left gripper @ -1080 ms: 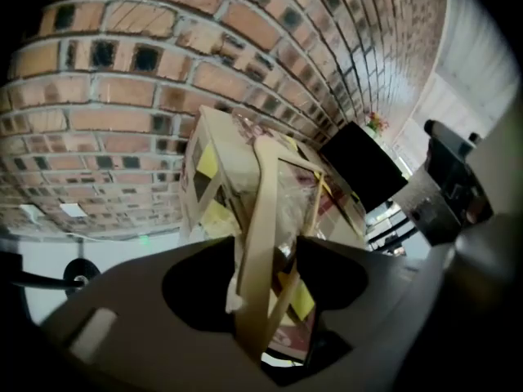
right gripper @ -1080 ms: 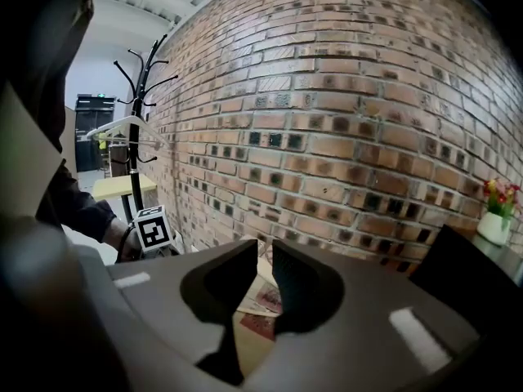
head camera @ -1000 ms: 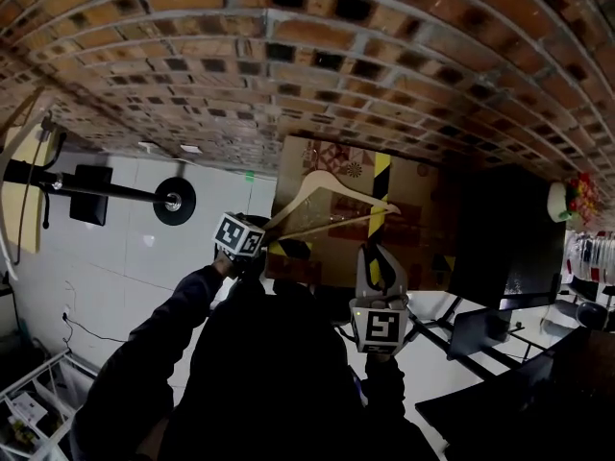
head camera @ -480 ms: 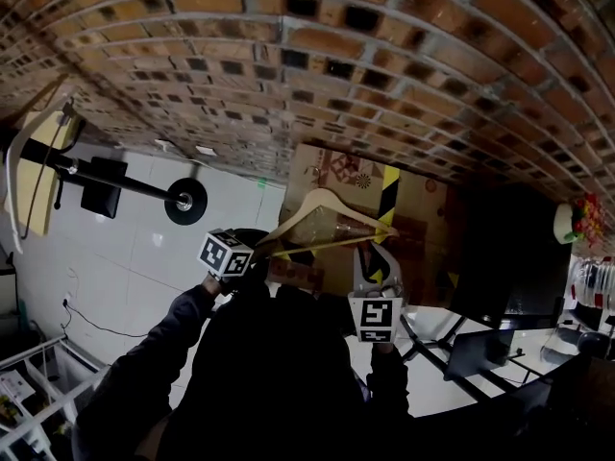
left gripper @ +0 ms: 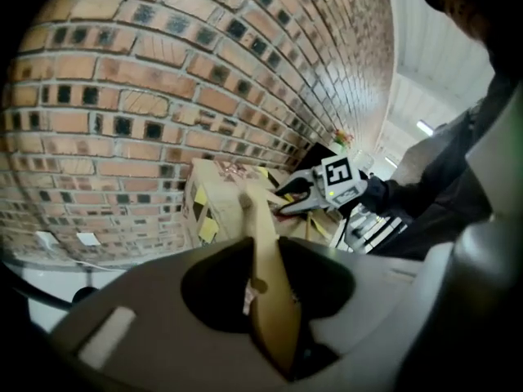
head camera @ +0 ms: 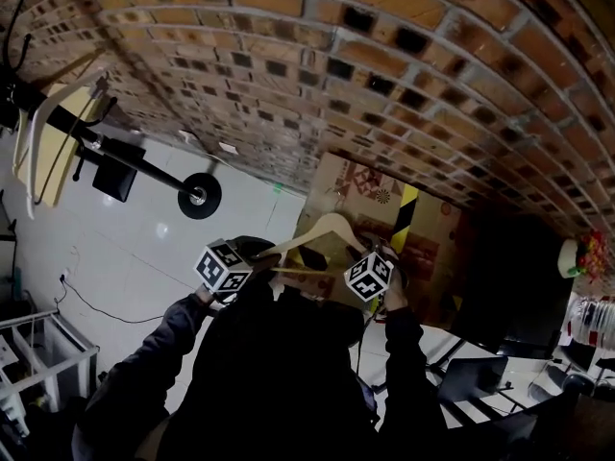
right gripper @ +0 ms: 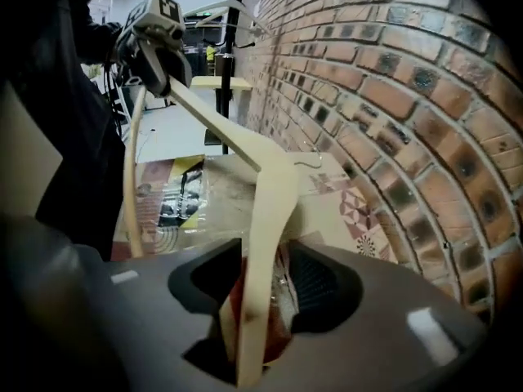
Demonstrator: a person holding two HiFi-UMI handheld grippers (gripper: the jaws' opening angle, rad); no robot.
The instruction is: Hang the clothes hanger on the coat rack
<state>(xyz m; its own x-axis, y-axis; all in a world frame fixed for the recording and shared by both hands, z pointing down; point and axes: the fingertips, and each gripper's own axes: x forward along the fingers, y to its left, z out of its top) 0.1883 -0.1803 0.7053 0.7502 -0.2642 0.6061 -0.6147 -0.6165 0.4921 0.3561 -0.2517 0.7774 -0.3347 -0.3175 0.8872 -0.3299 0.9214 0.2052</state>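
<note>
A pale wooden clothes hanger [head camera: 322, 230] is held up in front of a brick wall. My left gripper [head camera: 261, 257] is shut on the end of its left arm; in the left gripper view the wood [left gripper: 263, 235] sits clamped between the jaws [left gripper: 266, 278]. My right gripper [head camera: 377, 259] is at the right arm's end. Its jaws [right gripper: 265, 288] are opening, with the hanger [right gripper: 274, 186] between them and a gap beside the right pad. The black coat rack [head camera: 125, 157] slants across the upper left, with a white hanger [head camera: 38, 133] on it.
The brick wall [head camera: 288, 65] fills the background. A cardboard box [head camera: 370, 185] with yellow-black tape stands behind the hanger. Black tables [head camera: 480, 373] lie at the lower right, a white frame [head camera: 38, 353] at the lower left.
My right gripper has gone from the hanger's lower bar to its right arm end, rolled over, and its jaws have spread. The left gripper keeps its hold. More of the coat rack shows.
</note>
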